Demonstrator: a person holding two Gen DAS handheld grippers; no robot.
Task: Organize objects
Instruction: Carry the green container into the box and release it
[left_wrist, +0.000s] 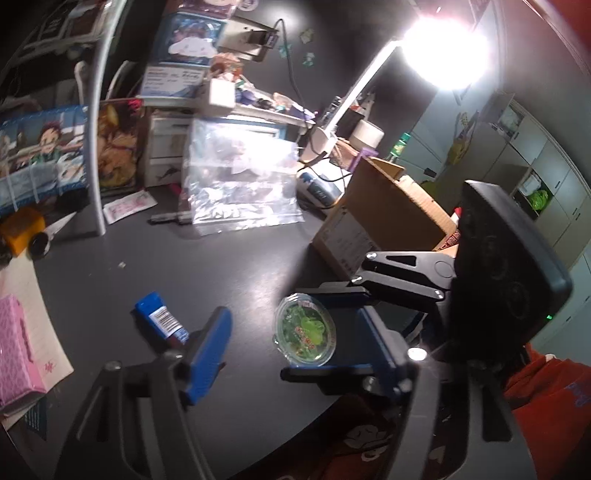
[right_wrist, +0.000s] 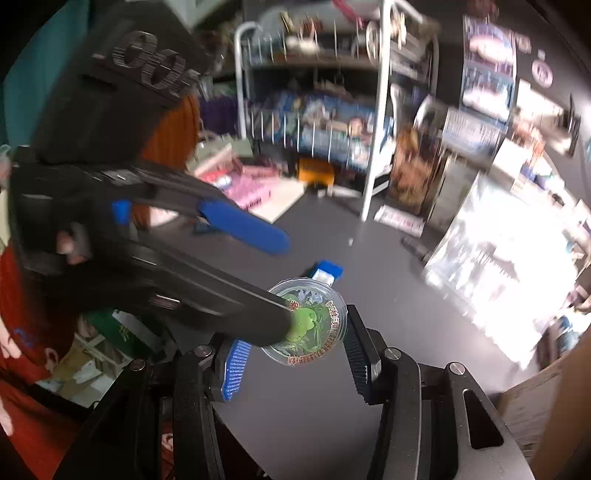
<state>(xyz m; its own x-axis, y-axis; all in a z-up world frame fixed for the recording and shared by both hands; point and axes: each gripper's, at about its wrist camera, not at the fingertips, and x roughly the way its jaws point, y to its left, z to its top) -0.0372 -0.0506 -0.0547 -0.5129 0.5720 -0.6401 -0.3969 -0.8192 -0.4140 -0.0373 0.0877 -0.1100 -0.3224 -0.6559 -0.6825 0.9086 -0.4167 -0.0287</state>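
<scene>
A round clear cup (left_wrist: 304, 332) with a green printed lid is held just above the black desk (left_wrist: 221, 266). My right gripper (left_wrist: 291, 332) comes in from the right and is shut on the cup's rim. In the right wrist view the cup (right_wrist: 314, 325) sits between that gripper's (right_wrist: 295, 332) ribbed pads. My left gripper (left_wrist: 295, 325) stands open around the cup and the right fingers. From the left, the left gripper (right_wrist: 286, 284) lays its lower finger over the cup's edge, its upper blue pad well clear. A small blue box (left_wrist: 162, 323) lies on the desk beyond.
An open cardboard box (left_wrist: 384, 214) stands at the right. A clear zip bag (left_wrist: 240, 177) leans at the back, with a white rack post (left_wrist: 94, 147) and a bright desk lamp (left_wrist: 443, 48). A pink box (left_wrist: 14, 347) lies at the left. A person's red sleeve (left_wrist: 546, 398) is close.
</scene>
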